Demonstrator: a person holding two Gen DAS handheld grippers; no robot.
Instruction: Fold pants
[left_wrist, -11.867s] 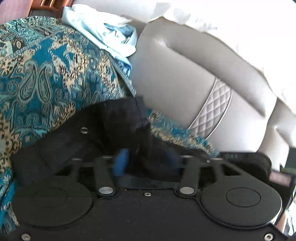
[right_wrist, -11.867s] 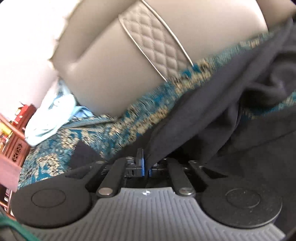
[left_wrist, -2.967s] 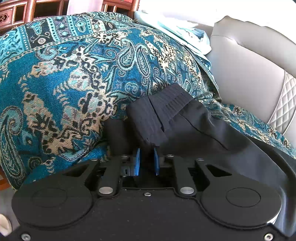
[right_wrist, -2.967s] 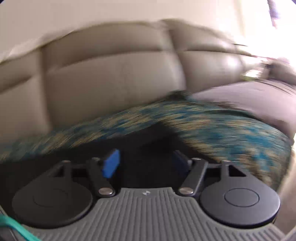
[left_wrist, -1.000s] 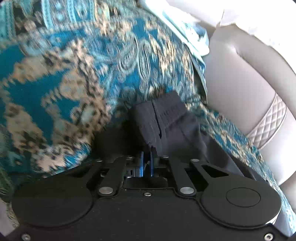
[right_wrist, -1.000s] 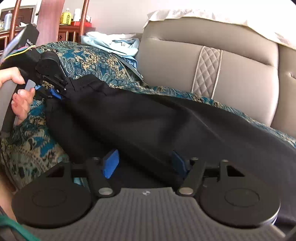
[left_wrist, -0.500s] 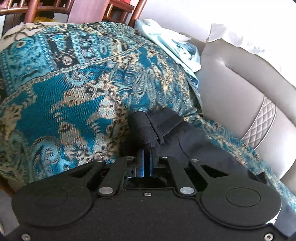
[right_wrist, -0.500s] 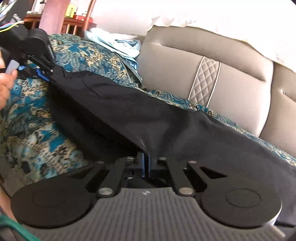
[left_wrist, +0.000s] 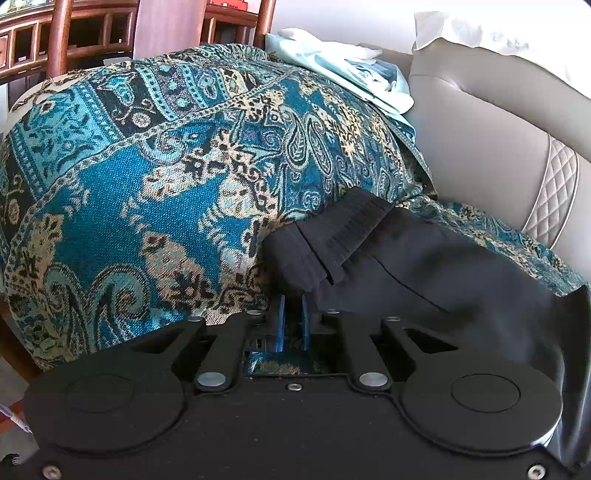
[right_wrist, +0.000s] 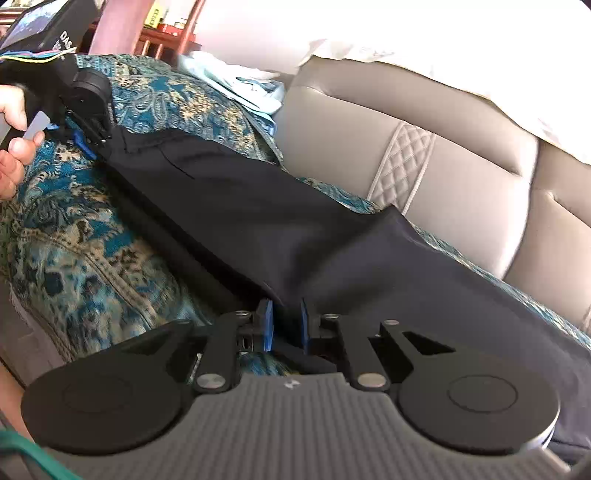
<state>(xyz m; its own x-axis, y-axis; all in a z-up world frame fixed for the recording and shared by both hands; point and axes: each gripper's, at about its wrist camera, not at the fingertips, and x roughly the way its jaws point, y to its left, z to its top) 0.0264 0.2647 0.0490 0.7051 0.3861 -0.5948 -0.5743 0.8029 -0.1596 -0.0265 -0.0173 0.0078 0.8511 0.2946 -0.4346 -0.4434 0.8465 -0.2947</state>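
Pants, black, lie stretched along a sofa seat over a teal paisley throw. Their ribbed waistband is at the armrest end and the legs run off toward 4 o'clock in the left view. The left gripper has its blue pads drawn almost together, leaving only a slit. The waistband corner sits right at the tips, toward 1 o'clock, and appears pinched there. In the right view that gripper shows at 10 o'clock, worked by a hand, with the cloth running taut away from it, which suggests it serves as the anchor for that end. The right gripper is partway open, and its jaws have just been opening. The near edge of the pants, about mid-length, lies between the pads, but neither pad looks pressed on it, so I judge it as let go or not yet properly taken. Holding the waist fixed while the other tool works the long edge fits a step of straightening the garment so both legs lie flat, one on the other, before any cross fold. The task looks early, as the pants are laid out full length and not yet halved. The throw bulges over the armrest, so the waistband rests on a slope and could slide if released. A pile of pale blue clothes sits at 1 o'clock, well apart from the work.
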